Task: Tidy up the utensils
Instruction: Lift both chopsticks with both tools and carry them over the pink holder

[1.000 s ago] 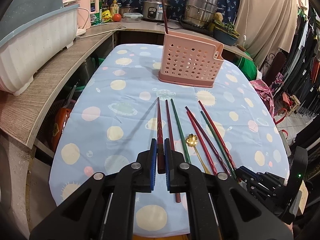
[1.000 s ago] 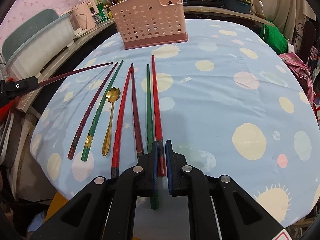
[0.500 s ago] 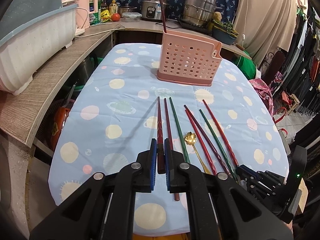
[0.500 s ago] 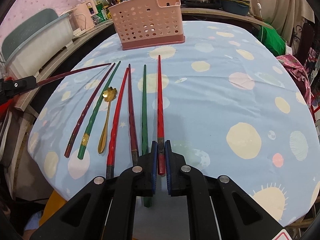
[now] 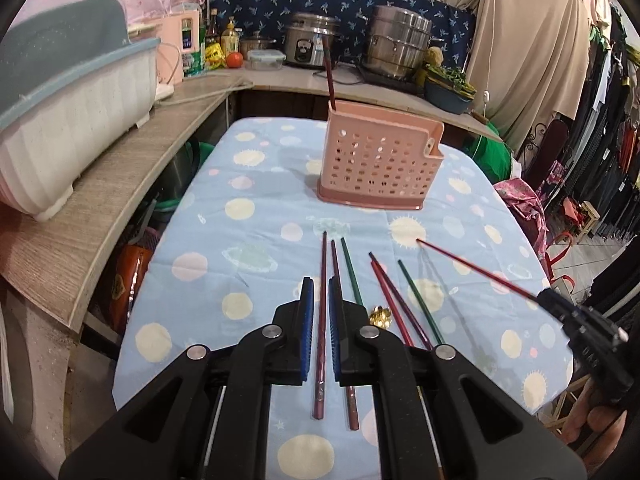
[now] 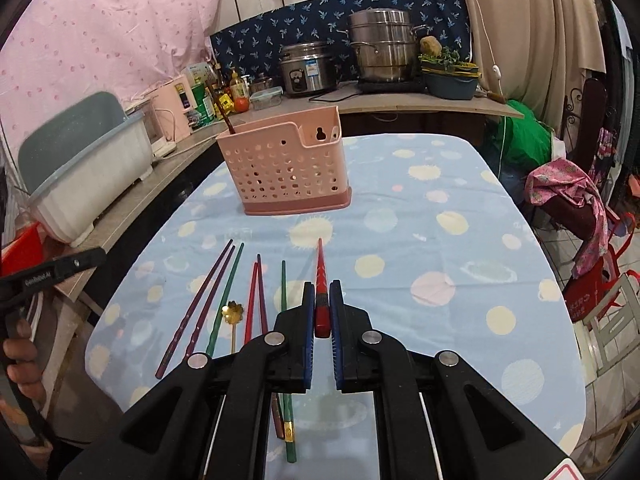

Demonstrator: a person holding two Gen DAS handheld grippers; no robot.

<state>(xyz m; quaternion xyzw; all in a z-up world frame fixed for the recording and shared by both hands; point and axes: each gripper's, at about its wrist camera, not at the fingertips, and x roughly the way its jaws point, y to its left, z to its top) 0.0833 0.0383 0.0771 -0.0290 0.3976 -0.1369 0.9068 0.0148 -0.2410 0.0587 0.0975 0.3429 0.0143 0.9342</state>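
Two grippers are in use, and each of yours pinches one chopstick.

Left wrist view: your left gripper (image 5: 319,314) has its jaws pressed onto a dark maroon chopstick (image 5: 321,320), which runs between the blue pads toward 12 o'clock, its butt end hanging behind the fingers. Just to the right, on the blue spotted tablecloth (image 5: 256,248), lie a second maroon chopstick (image 5: 344,344), a green chopstick (image 5: 351,276), a red and maroon pair (image 5: 394,300) and another green chopstick (image 5: 420,304). A gold spoon (image 5: 381,315) shows only its flower-shaped bowl beside the right finger. The pink utensil basket (image 5: 380,162) stands upright at 12 o'clock, well apart from the row, with one dark chopstick (image 5: 329,70) upright in its left corner. At 3 o'clock your right gripper (image 5: 560,308) holds a red chopstick (image 5: 476,270) clear of the cloth, tip toward 10 o'clock.

Right wrist view: your right gripper (image 6: 321,312) is clamped on the thick end of the red chopstick (image 6: 320,280), tip pointing to 12 o'clock above the table. The remaining chopsticks and the gold spoon (image 6: 232,316) lie at 9 to 10 o'clock of the fingers. The pink utensil basket (image 6: 286,168) sits at 12 o'clock. Your left hand (image 6: 18,356) and its gripper body appear at the 9 o'clock edge.
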